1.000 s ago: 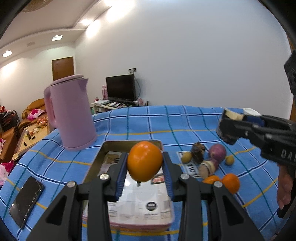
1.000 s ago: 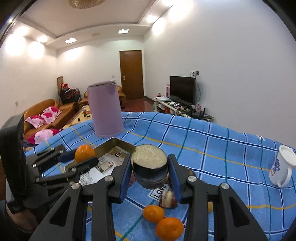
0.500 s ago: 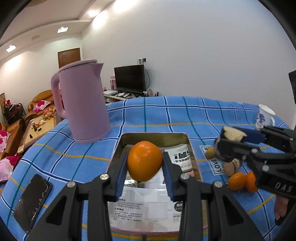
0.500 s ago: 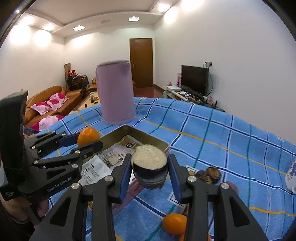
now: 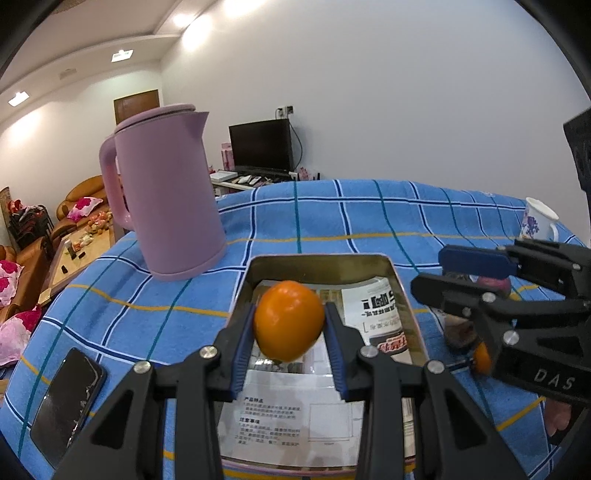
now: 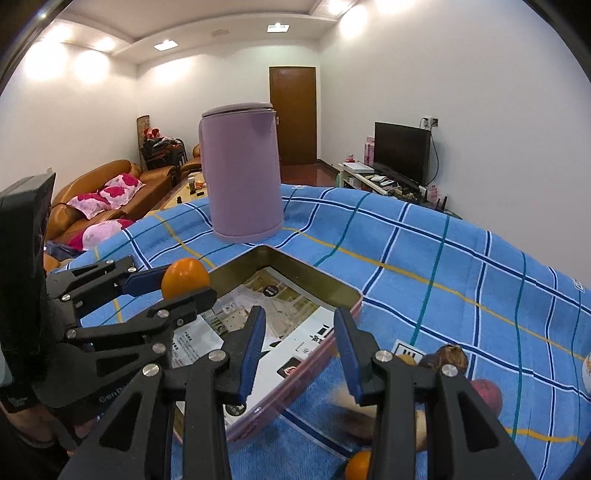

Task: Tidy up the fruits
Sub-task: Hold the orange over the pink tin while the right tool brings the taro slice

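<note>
Between the left hand-held gripper's [image 5: 290,328] pads sits a firm, smooth orange [image 5: 289,324], clamped across its middle above the tray [image 5: 321,260]; right hand-held gripper [image 6: 300,354] holds nothing.

The room is brightly and evenly lit by recessed ceiling lights [image 6: 277,27], which throw soft glare patches high on the white walls. Shadows on the checked tablecloth [image 5: 369,221] are faint. Both fisheye views bend straight lines hard toward the rim, with black vignetting in the corners. Most things are sharp; a blurred brown smear [image 6: 354,410] shows low in the right wrist view.
</note>
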`<state>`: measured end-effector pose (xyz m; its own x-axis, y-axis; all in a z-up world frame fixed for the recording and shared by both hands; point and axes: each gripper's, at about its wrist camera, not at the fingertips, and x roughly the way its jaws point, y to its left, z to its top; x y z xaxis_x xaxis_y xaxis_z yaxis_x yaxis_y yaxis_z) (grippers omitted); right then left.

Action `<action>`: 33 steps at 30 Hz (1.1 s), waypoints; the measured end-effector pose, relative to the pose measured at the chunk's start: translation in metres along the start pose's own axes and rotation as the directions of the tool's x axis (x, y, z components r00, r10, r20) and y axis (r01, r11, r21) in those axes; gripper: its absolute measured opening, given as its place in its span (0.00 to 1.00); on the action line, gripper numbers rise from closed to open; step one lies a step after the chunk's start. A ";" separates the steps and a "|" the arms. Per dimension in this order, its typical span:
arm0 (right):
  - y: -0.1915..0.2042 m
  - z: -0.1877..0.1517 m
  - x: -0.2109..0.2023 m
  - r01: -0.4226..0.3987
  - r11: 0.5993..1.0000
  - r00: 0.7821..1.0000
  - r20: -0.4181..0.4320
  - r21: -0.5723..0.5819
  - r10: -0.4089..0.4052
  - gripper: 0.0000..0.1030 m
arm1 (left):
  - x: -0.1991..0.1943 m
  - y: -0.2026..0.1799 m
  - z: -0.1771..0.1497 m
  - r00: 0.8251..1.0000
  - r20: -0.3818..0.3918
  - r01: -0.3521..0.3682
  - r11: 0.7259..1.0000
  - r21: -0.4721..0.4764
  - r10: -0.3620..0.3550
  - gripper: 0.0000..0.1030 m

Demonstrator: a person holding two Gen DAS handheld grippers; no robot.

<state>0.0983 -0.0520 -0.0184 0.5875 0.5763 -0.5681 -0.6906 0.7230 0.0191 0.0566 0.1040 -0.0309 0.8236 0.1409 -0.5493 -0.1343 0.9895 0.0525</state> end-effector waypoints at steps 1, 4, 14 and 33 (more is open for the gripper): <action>0.002 0.000 0.000 0.002 1.000 1.000 0.003 -0.002 -0.002 0.39 | 0.000 0.000 0.000 1.000 -0.001 0.002 1.000 0.000 -0.002 0.37; 0.003 -0.002 0.002 0.003 1.000 1.000 -0.001 -0.012 -0.003 0.39 | 0.001 0.001 -0.002 1.000 -0.005 0.005 1.000 -0.004 -0.005 0.37; -0.057 0.011 -0.028 0.114 0.989 0.991 -0.059 -0.090 -0.119 0.39 | -0.005 0.001 -0.003 1.000 0.012 0.025 1.000 -0.011 -0.025 0.37; -0.030 -0.031 0.024 -0.005 0.990 0.957 -0.287 -0.142 -0.036 0.39 | 0.000 -0.005 -0.009 0.999 -0.012 0.042 0.999 -0.011 -0.042 0.37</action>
<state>0.1199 -0.0721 -0.0580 0.4664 0.4166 -0.7803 -0.7467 0.6583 -0.0948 0.0526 0.0989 -0.0385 0.8221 0.0992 -0.5607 -0.1062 0.9941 0.0203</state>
